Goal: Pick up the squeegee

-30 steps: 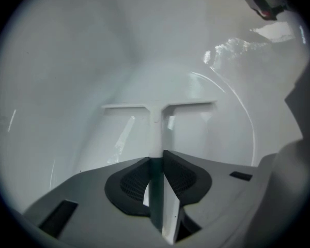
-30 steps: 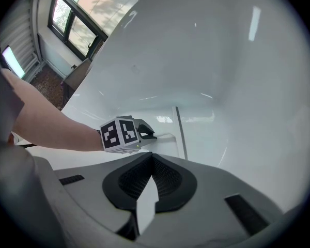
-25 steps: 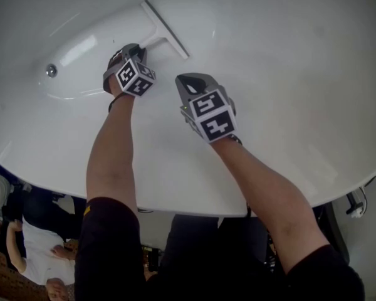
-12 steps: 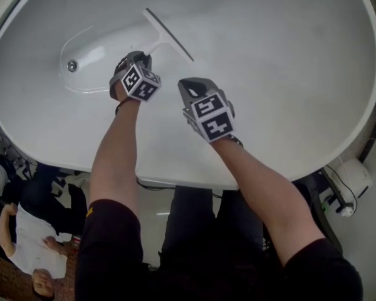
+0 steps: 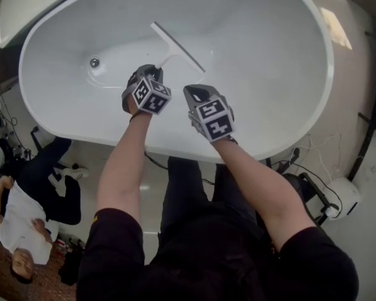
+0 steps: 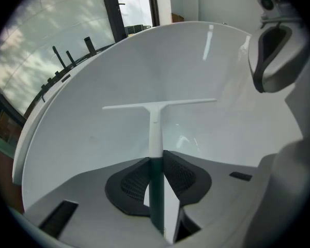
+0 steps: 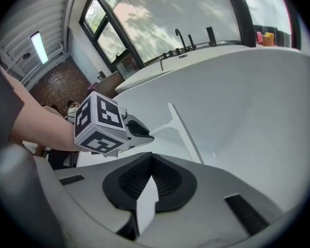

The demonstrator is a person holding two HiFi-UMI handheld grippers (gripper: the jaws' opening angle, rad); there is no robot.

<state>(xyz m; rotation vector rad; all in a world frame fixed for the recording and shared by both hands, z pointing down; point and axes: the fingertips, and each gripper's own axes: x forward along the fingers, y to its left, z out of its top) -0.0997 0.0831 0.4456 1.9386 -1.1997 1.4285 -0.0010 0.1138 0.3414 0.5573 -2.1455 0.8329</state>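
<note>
Left gripper (image 5: 151, 69): arm stretched down into bathtub (image 5: 288, 130), fingers (image 6: 126, 182) clenched on squeegee (image 5: 175, 46) handle, upper centre of frame. Right gripper (image 5: 194, 91) just beside, forearm extended, fingers (image 7: 129, 180) pressed together, empty.

White oval bathtub (image 5: 288, 105) fills upper head view; drain (image 5: 94, 62) at left end. Pale floor (image 5: 357, 256) below; cables (image 5: 301, 158) and white round device (image 5: 342, 196) at right. Person (image 5: 25, 218) in white top at lower left. Right gripper view: tall dark-framed windows (image 7: 160, 14), black taps (image 7: 182, 39) on tub rim, brick wall (image 7: 59, 84), lit ceiling strip light (image 7: 40, 46).
</note>
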